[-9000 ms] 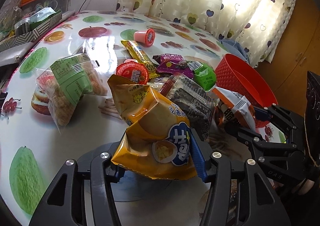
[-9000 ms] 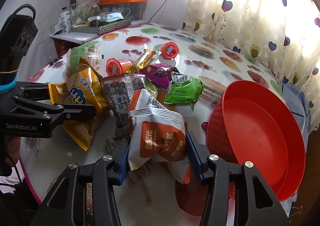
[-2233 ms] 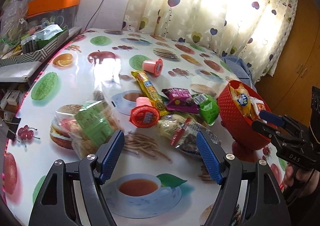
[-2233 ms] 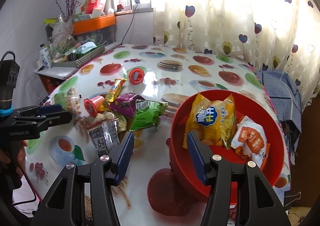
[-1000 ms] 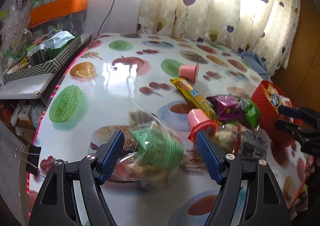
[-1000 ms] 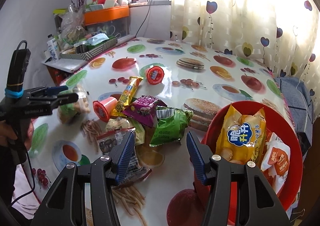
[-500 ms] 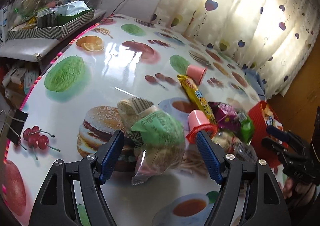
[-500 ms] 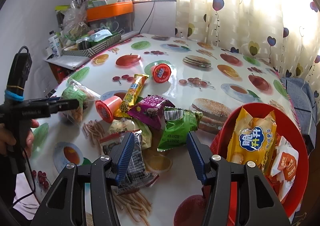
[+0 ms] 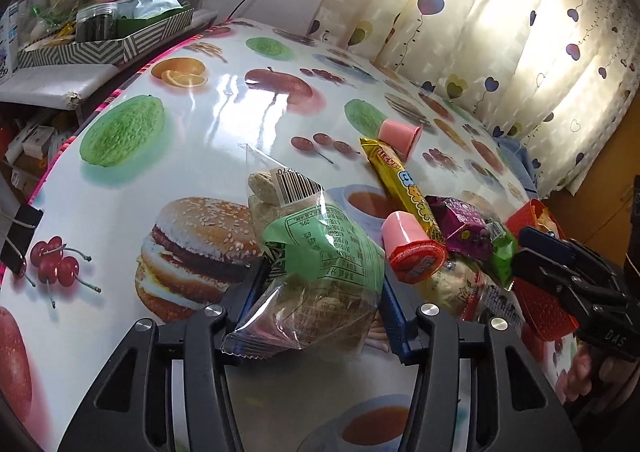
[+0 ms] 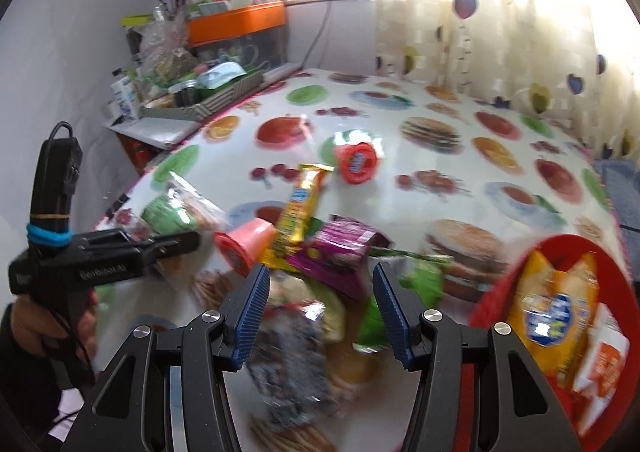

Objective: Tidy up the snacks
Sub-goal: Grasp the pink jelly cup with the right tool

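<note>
My left gripper (image 9: 320,304) is shut on a clear biscuit bag with a green label (image 9: 320,260), gripped at its lower end on the table. The same bag shows in the right wrist view (image 10: 176,212) between the left gripper's fingers. My right gripper (image 10: 320,316) is open and empty, above a pile of snacks: a dark clear packet (image 10: 292,364), a green packet (image 10: 420,284) and a purple packet (image 10: 340,248). The red basket (image 10: 500,300) at the right holds a yellow chip bag (image 10: 556,316) and an orange-white bag (image 10: 600,364).
A yellow bar (image 9: 404,180), two pink jelly cups (image 9: 412,248) (image 9: 400,134) and the purple packet (image 9: 460,224) lie right of the biscuit bag. A striped tray with jars (image 9: 108,40) stands beyond the table's far left edge. Curtains hang behind.
My left gripper has closed on the biscuit bag, which earlier lay loose between open fingers. My right gripper has moved down and forward toward the snack pile; its view is blurred.
</note>
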Demonstrator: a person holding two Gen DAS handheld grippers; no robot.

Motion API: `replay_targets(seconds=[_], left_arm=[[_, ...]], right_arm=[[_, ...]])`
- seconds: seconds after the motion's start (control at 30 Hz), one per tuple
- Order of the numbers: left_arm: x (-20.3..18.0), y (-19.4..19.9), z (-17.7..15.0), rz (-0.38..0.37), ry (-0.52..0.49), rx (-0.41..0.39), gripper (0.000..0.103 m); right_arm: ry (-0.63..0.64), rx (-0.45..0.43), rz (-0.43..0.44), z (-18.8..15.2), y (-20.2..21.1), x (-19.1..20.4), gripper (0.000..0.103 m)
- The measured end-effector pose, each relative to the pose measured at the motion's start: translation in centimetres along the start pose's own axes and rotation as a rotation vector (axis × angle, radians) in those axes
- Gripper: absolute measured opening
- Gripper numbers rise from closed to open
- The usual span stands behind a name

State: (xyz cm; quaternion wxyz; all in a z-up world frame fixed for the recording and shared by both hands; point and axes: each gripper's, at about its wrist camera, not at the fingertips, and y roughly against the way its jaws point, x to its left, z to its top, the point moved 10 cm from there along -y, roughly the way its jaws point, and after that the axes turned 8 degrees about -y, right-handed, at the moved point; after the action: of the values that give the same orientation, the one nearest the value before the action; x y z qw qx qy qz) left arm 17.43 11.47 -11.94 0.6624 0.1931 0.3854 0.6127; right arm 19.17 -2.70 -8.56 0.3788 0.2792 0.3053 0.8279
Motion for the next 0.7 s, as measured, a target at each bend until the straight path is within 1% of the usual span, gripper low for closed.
replay_targets(seconds=[0.17, 0.37, 0.43, 0.57, 0.7], left_arm=[[0.8, 1.1, -0.4, 0.013, 0.010, -0.012, 0.052], [2.2, 2.3, -0.9, 0.036, 0.024, -0.015, 0.053], [2.6, 2.5, -1.2, 0.039, 0.033, -0.015, 0.053], [3.0, 2.7, -1.4, 0.039, 0.045, -0.018, 0.053], [3.2, 2.8, -1.6, 0.036, 0.049, -0.019, 0.053]], right_arm=[[0.016, 0.048, 0.078, 0.2, -2.7, 2.8, 0.051], [0.022, 0.103, 0.132, 0.3, -5.5, 5.3, 0.049], [0.026, 0.124, 0.132, 0.1, -6.3, 5.8, 0.049], [0.009, 0.160, 0.104, 0.0, -7.9, 5.7, 0.049], [-0.005, 0.174, 0.088, 0.2, -8.8, 5.7, 0.049]])
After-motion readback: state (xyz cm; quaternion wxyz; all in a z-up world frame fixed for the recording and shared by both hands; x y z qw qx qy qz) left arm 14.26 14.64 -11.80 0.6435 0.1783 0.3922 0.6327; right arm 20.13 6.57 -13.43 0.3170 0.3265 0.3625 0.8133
